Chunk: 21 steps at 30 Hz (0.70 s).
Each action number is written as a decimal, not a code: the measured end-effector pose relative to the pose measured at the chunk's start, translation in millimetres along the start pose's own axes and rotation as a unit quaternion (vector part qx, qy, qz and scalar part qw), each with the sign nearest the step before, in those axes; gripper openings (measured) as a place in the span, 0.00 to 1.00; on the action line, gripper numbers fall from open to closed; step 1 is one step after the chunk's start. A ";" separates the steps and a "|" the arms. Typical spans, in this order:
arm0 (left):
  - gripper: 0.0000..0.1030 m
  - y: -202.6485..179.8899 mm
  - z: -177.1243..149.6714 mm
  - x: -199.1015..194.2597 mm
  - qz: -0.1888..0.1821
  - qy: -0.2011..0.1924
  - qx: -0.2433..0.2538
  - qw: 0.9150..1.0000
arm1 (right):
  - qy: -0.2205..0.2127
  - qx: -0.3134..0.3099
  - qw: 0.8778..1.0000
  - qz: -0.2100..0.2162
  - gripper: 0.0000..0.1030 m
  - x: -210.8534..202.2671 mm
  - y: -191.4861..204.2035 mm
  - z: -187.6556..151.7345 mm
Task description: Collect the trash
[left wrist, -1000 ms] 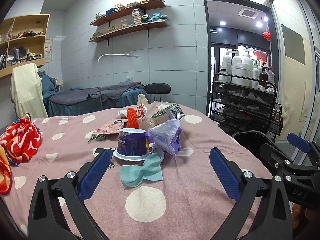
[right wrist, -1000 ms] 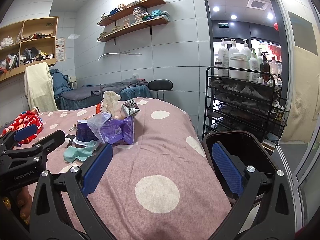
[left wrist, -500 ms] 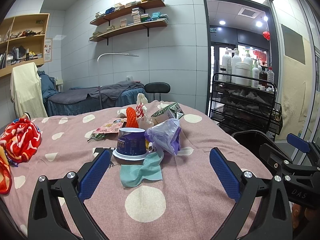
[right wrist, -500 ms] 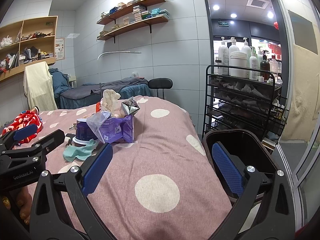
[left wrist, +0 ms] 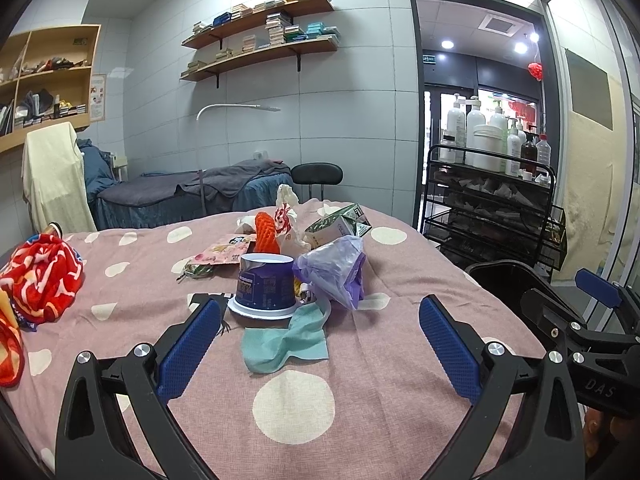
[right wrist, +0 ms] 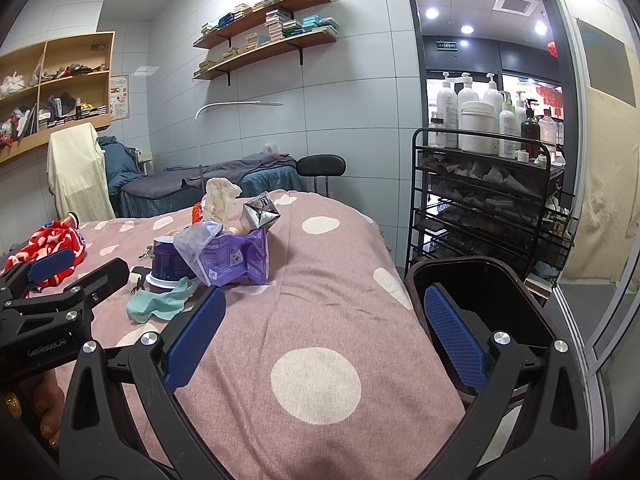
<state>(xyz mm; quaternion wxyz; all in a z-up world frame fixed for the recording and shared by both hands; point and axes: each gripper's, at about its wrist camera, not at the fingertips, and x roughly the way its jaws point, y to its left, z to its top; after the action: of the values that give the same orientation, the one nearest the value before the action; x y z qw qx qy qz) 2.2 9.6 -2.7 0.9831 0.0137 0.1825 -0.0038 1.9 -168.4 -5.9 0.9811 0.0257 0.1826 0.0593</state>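
A pile of trash lies on the pink polka-dot bed (left wrist: pixel 360 360): a purple tub (left wrist: pixel 264 286), a teal wipe (left wrist: pixel 286 342), a purple plastic bag (left wrist: pixel 336 270), a green carton (left wrist: pixel 340 226), an orange net (left wrist: pixel 266 232), a pink wrapper (left wrist: pixel 222 254) and crumpled paper (right wrist: pixel 220 200). My left gripper (left wrist: pixel 320 350) hovers open just short of the teal wipe, holding nothing. My right gripper (right wrist: pixel 324 336) is open and empty over the bed's right edge. A black bin (right wrist: pixel 488 300) stands beside the bed, close to the right gripper's right finger.
A red patterned cloth (left wrist: pixel 40 276) lies at the bed's left. A black wire trolley (right wrist: pixel 488 204) with bottles stands right of the bed. A second bed (left wrist: pixel 192 192) and a black stool (left wrist: pixel 316 172) are behind. A glass door is at far right.
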 end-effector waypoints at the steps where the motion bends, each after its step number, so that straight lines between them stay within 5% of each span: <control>1: 0.95 0.7 0.1 0.2 0.001 0.000 -0.001 1.000 | 0.000 0.000 1.000 0.000 0.96 0.3 0.0 0.1; 21: 0.95 2.0 -1.6 1.9 0.002 0.006 -0.003 1.000 | 0.007 -0.003 1.000 0.000 0.96 3.8 2.8 -2.3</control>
<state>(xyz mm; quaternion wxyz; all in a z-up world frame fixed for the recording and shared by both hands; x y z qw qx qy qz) 3.4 11.7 -4.8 0.9820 0.0117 0.1886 -0.0010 4.3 -165.1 -9.2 0.9799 0.0223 0.1890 0.0605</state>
